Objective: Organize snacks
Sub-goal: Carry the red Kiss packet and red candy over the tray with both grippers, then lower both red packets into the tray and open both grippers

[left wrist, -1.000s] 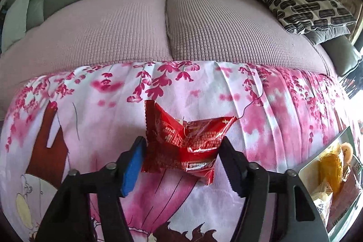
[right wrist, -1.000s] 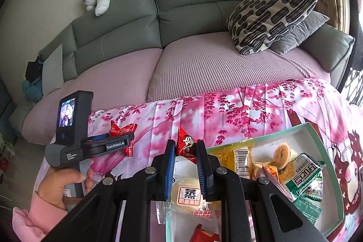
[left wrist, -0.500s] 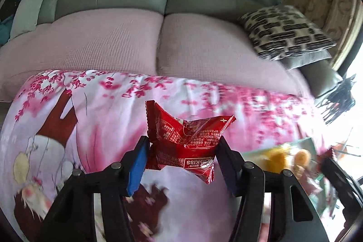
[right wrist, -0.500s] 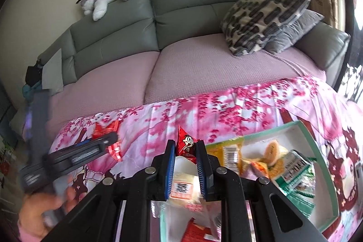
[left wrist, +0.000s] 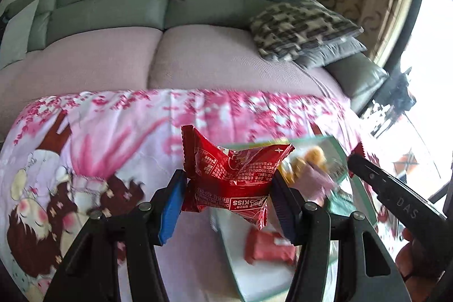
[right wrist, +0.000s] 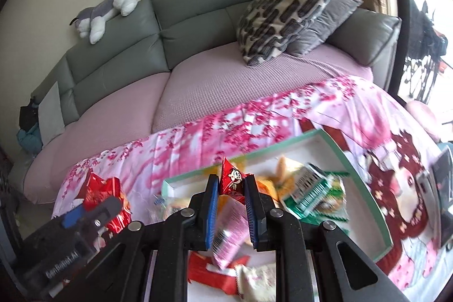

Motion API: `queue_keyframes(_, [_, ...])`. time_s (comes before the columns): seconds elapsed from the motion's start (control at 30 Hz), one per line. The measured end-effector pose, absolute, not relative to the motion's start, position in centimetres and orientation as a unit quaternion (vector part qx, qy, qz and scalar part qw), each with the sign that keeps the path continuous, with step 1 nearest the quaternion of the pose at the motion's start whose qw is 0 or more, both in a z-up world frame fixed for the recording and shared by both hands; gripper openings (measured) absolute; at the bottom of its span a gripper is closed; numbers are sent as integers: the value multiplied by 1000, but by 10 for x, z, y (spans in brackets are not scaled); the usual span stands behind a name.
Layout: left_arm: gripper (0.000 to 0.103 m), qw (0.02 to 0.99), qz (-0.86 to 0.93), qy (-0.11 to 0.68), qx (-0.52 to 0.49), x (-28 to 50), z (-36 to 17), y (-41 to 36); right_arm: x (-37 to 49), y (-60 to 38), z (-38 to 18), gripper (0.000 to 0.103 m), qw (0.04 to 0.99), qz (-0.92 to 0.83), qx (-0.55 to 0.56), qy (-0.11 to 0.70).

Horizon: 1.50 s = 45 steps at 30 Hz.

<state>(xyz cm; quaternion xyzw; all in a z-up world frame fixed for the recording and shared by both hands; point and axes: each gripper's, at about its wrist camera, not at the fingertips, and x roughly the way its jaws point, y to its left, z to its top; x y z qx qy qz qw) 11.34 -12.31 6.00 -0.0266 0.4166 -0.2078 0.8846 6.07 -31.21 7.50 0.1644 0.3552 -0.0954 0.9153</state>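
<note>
- The left gripper (left wrist: 228, 196) pinches a crinkled red foil snack packet (left wrist: 235, 177) across its width, hanging over the near edge of the shallow white cardboard tray with a mint-green rim (right wrist: 365, 174).
- The right gripper (right wrist: 231, 198) has its pads nearly together on a small red triangular sachet with a cartoon face (right wrist: 232, 181), above the tray's middle.
- Carry each over the rim before letting go (the tray looks crowded); the bare white far corner offers the most room.
</note>
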Motion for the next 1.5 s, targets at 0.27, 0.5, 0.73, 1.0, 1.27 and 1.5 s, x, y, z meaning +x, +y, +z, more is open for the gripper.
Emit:
queue_keyframes(0.27, [61, 861, -219, 459, 9, 93, 33, -150, 36, -314, 45, 20, 896, -110, 150, 404])
queue_keyframes(0.5, [62, 853, -223, 470, 37, 92, 21, -167, 44, -316, 32, 20, 885, -113, 143, 428])
queue_keyframes(0.73, [63, 856, -222, 465, 47, 90, 21, -174, 44, -319, 29, 20, 881, -112, 148, 435])
queue_keyframes(1.0, [70, 857, -215, 465, 56, 90, 22, -177, 45, -326, 26, 20, 875, -117, 160, 441])
queue_keyframes(1.27, [70, 858, -212, 465, 56, 90, 24, -175, 46, -327, 24, 20, 872, -121, 158, 448])
queue_keyframes(1.5, [70, 852, -202, 479, 59, 94, 16, -176, 50, -326, 15, 20, 862, -127, 150, 468])
